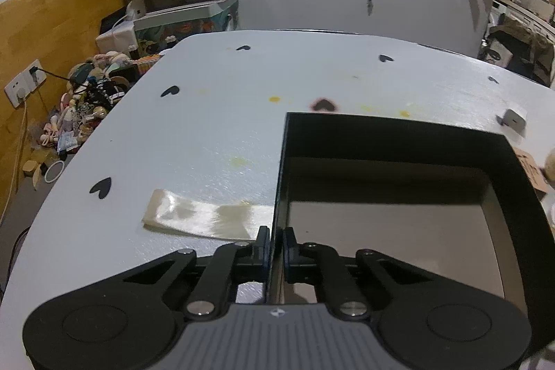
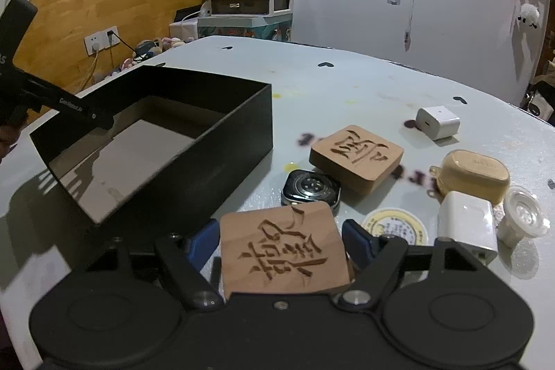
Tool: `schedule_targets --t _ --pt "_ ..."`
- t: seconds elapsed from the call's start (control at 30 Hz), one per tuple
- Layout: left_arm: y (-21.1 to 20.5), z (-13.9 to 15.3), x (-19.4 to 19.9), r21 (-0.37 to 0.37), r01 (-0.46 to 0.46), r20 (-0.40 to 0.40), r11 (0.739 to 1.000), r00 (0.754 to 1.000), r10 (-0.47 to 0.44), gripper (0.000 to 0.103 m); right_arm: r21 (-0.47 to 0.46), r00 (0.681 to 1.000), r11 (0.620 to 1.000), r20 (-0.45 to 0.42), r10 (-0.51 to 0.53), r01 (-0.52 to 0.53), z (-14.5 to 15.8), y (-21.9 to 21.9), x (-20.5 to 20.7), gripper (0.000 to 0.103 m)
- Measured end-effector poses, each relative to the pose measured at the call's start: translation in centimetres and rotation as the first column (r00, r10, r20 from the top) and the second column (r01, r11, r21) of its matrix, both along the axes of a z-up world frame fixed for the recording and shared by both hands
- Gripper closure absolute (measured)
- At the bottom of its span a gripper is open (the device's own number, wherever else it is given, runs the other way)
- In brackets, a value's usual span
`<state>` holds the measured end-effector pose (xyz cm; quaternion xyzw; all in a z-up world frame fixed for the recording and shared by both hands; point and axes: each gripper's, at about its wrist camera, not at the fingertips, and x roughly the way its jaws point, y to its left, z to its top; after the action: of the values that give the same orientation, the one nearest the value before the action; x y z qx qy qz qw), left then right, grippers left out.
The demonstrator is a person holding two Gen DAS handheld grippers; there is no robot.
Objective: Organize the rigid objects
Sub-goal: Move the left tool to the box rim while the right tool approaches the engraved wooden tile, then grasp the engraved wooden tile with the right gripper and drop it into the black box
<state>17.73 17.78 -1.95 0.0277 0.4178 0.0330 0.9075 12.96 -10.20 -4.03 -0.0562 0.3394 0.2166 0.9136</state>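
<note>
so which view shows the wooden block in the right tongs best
The right wrist view. The carved wooden block sits in the near foreground between the blue pads of the right tongs, its carved face fully visible. The left wrist view does not show it: only the black box wall clamped by the left tongs.

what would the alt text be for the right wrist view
The right gripper brackets a square carved wooden block on a pale table, its blue pads not clearly touching. An open, empty black box sits to the left, its wall pinched by the left gripper; a watch body and white chargers lie behind.
</note>
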Motion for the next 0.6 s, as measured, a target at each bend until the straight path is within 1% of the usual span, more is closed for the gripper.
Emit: schedule_targets --t 0.1,0.17,0.4,0.5,0.6 --pt "-0.6 0.3 -0.7 -0.009 0.021 0.020 1.000 1.000 -0.021 0.101 0.013 1.000 1.000 -0.004 -0.012 0.012 0.3 -0.6 -0.3 0.026" --pt "-0.9 0.5 -1.1 -0.001 0.029 0.040 1.000 0.999 -0.028 0.101 0.026 1.000 0.999 0.009 -0.023 0.023 0.9 -1.1 -0.7 0.026" --pt "-1.3 0.0 -1.7 -0.003 0.059 0.041 0.998 0.997 -0.058 0.101 0.081 0.996 0.996 0.083 -0.044 0.037 4.7 -2.8 -2.0 0.026" --pt "-1.6 -0.2 -2.3 -0.009 0.086 0.040 0.996 0.996 -0.086 0.100 0.108 0.994 0.994 0.105 -0.032 0.021 6.5 -2.5 -2.3 0.026" --pt "-1.8 -0.4 -3.0 -0.010 0.115 0.042 0.993 0.993 -0.115 0.100 0.146 0.995 0.989 0.100 -0.003 -0.012 7.9 -1.2 -2.0 0.026"
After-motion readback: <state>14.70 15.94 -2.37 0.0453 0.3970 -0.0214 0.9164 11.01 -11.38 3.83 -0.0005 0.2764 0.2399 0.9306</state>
